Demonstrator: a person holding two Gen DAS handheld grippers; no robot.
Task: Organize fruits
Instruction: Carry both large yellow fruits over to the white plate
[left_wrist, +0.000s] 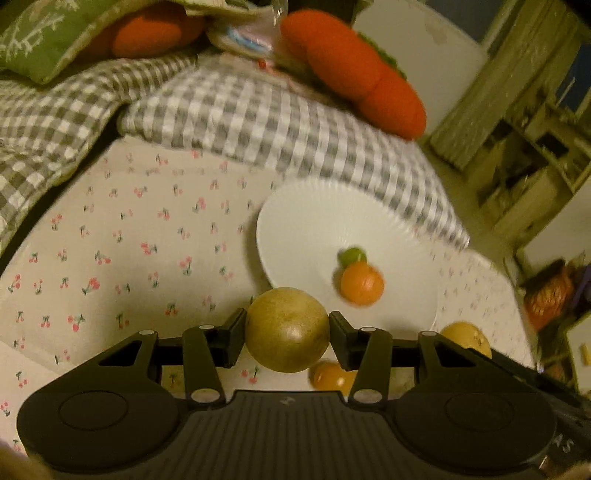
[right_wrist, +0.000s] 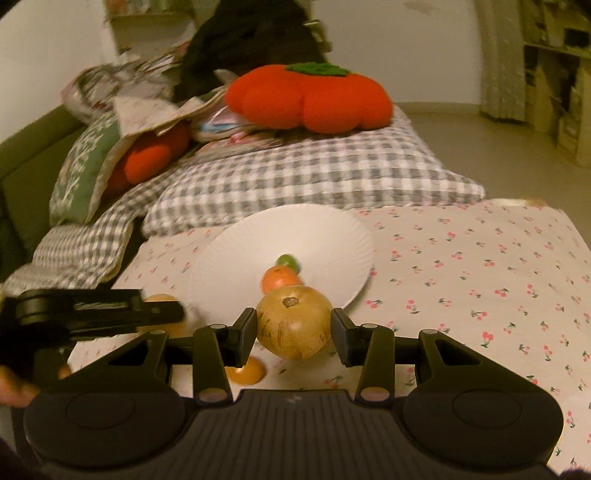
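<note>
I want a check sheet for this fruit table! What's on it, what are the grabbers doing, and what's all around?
Surface: cherry-print tablecloth.
Job's things: white ribbed plate holding a small orange fruit and a small green fruit; another orange fruit lies on the cloth.
Clutter: nothing seen.
Grippers: left gripper shut on a round yellow-brown fruit; right gripper shut on a scuffed yellow-brown fruit.
Cables: nothing seen.
Surroundings: grey checked cushions, red pumpkin-shaped pillow.
</note>
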